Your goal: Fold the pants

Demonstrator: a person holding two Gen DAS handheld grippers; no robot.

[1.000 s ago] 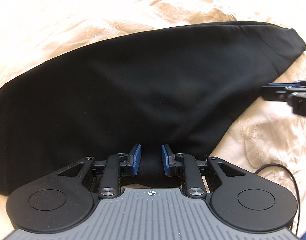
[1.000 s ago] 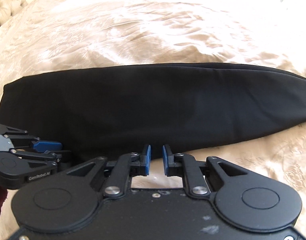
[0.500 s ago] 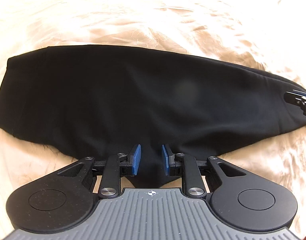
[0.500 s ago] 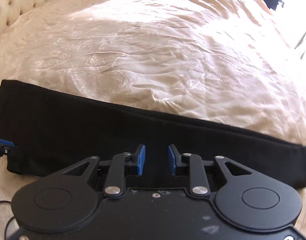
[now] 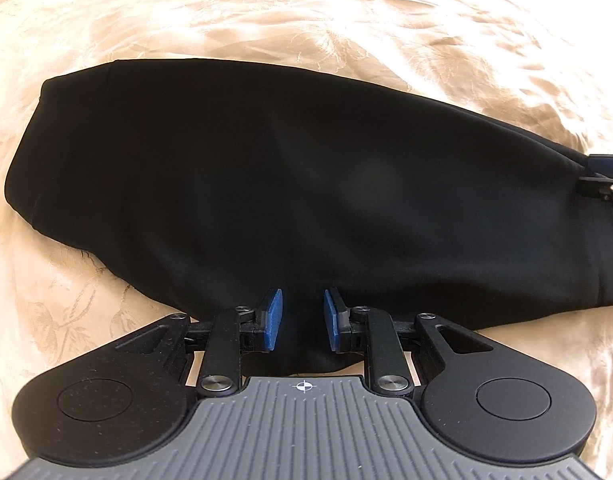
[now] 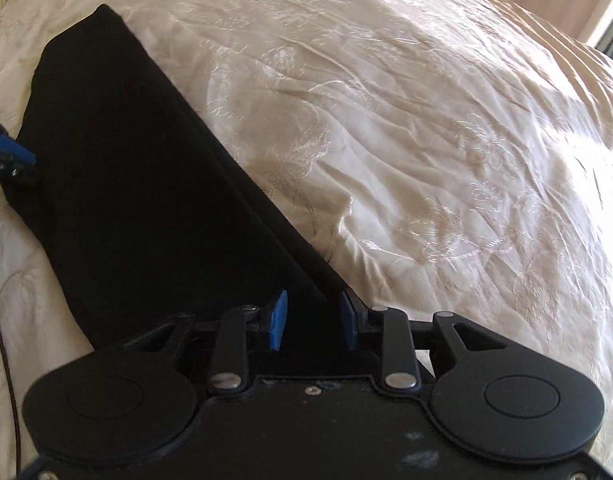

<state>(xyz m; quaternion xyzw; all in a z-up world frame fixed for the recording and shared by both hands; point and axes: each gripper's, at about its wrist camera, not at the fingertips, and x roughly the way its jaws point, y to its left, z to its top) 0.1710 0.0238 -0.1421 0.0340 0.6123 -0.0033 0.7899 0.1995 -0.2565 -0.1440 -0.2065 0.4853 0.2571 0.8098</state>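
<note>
Black pants (image 5: 286, 180), folded into a long band, lie on a cream bedspread (image 5: 266, 12). My left gripper (image 5: 303, 318) points steeply down at the band's near edge and is shut on a bunch of the black cloth between its blue pads. At the band's far right end, part of my right gripper (image 5: 604, 184) shows. In the right wrist view the pants (image 6: 126, 180) run up to the left. My right gripper (image 6: 312, 316) is over their near end, jaws opening, cloth between the pads but not pinched. My left gripper (image 6: 10, 156) shows at the left edge.
The embroidered bedspread (image 6: 426, 140) spreads wide to the right of the pants, with creases. A thin black cable (image 6: 4, 320) runs down the left edge. A wall and window strip (image 6: 610, 20) stand beyond the bed at top right.
My right gripper has slid along the pants to their end and rolled, and its jaws have widened. The left gripper has rolled too, keeping the cloth between its pads.
</note>
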